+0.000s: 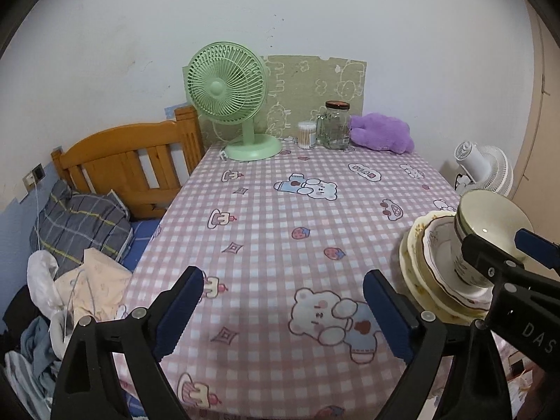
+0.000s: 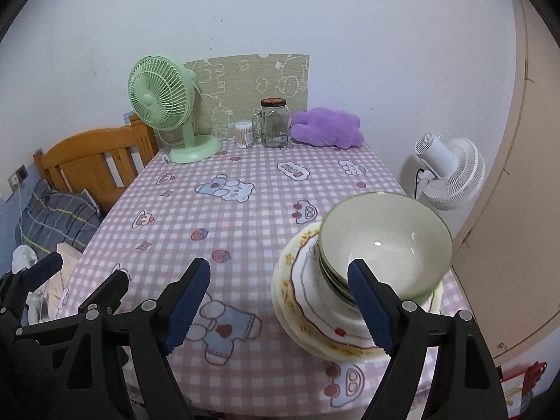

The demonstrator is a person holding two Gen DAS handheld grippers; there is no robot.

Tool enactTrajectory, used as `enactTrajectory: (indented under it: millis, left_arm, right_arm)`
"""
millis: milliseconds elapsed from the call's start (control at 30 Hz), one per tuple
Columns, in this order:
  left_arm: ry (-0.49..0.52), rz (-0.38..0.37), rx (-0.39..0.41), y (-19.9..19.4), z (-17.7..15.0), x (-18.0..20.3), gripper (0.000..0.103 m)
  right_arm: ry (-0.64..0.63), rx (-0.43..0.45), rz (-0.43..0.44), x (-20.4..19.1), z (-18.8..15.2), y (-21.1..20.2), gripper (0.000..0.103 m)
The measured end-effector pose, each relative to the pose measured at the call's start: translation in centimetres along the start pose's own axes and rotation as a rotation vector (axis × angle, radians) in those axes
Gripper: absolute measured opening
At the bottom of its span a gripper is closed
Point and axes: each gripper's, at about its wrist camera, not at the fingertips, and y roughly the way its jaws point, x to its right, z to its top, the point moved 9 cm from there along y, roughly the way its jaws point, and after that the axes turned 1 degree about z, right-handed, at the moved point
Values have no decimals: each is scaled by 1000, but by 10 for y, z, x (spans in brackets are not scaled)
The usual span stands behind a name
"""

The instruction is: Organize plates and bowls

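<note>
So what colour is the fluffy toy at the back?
Purple. The fluffy toy shows best in the right wrist view.

Glossy ceramic bowls (image 2: 385, 245), soft cloth tablecloth (image 1: 280, 210), clear glass jar (image 1: 334, 126)

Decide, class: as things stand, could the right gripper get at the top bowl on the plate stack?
Probably yes. The right gripper is open, nothing between its jaws, and the top bowl sits uncovered just ahead.

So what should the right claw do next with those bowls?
Probably ease the open right gripper forward so its fingers straddle the top bowl's rim; the bowls sit stacked on the plates, and nothing is held yet.
</note>
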Motion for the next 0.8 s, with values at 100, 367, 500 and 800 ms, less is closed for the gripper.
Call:
enactTrajectory:
  millis: [100,367,500,800]
  left_arm:
    - [-17,4,5,-4,-4,1,94]
    - [-28,7,3,-10,-8,7,94]
    - [-31,-2,16,-12,-5,10,94]
    - [-30,-1,23,-12,-3,10,95]
  right_arm:
    - [12,-3,-4,6,-6,-5,84]
    - [24,-6,-8,14,-14,-11,84]
    - [29,0,3,17,-14,-13,84]
    - [40,4,11,22,-15,-15,84]
